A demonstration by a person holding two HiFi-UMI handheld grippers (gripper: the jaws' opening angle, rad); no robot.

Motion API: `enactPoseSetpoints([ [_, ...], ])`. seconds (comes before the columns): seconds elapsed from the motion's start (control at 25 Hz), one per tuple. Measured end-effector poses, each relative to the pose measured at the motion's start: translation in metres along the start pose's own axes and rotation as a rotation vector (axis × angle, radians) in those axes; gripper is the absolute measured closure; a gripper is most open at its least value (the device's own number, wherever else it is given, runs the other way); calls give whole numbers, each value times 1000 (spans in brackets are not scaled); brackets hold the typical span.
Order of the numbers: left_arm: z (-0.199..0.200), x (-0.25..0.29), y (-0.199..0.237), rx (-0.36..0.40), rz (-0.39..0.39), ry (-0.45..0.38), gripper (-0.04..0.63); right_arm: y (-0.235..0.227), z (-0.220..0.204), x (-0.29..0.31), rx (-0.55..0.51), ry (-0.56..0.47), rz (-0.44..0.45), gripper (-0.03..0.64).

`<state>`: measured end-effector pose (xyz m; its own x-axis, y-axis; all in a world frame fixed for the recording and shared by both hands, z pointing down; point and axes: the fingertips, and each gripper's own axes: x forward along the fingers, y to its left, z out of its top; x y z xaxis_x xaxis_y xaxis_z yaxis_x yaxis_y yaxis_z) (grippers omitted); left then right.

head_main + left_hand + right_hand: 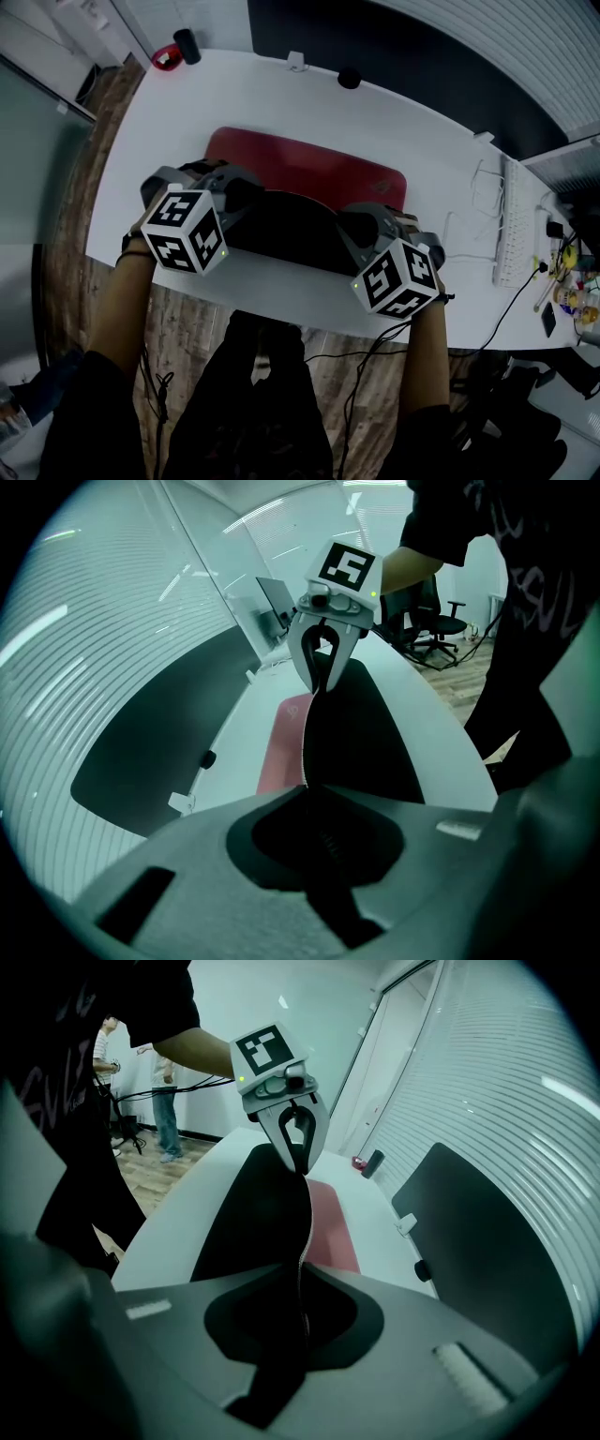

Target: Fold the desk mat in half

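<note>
The desk mat, red on its top face (309, 169) and black underneath (281, 230), lies on the white desk (187, 103). Its near edge is lifted, so the black underside faces me. My left gripper (240, 201) is shut on the mat's near-left edge, and my right gripper (358, 231) is shut on the near-right edge. In the left gripper view the mat's edge (306, 752) runs from the left gripper (305, 791) to the right gripper (323, 682). In the right gripper view the same edge (306, 1222) joins the right gripper (302, 1277) and the left gripper (295, 1162).
A white keyboard (514, 225) and cables lie at the desk's right end. A black cylinder (187, 45) and a red object (166, 58) stand at the far left corner, and a small black round thing (349, 77) sits at the back edge. People (169, 1101) stand in the background.
</note>
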<state>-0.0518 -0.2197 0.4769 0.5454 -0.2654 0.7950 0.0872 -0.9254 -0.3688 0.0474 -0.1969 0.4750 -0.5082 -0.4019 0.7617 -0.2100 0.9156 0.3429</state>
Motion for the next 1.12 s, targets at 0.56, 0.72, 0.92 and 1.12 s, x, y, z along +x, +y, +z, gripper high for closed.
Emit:
enactPoseSetpoints([
  [0.56, -27, 45, 60, -21, -19, 17, 574, -64, -20, 45, -10, 41, 7, 581],
  [0.72, -34, 61, 70, -32, -38, 21, 574, -75, -29, 58, -5, 56, 16, 581],
  [0.92, -40, 79, 83, -33, -53, 33, 574, -88, -42, 72, 13, 77, 30, 581],
  [1.12, -49, 97, 83, -40, -77, 49, 574, -89, -52, 88, 4, 107, 53, 580],
])
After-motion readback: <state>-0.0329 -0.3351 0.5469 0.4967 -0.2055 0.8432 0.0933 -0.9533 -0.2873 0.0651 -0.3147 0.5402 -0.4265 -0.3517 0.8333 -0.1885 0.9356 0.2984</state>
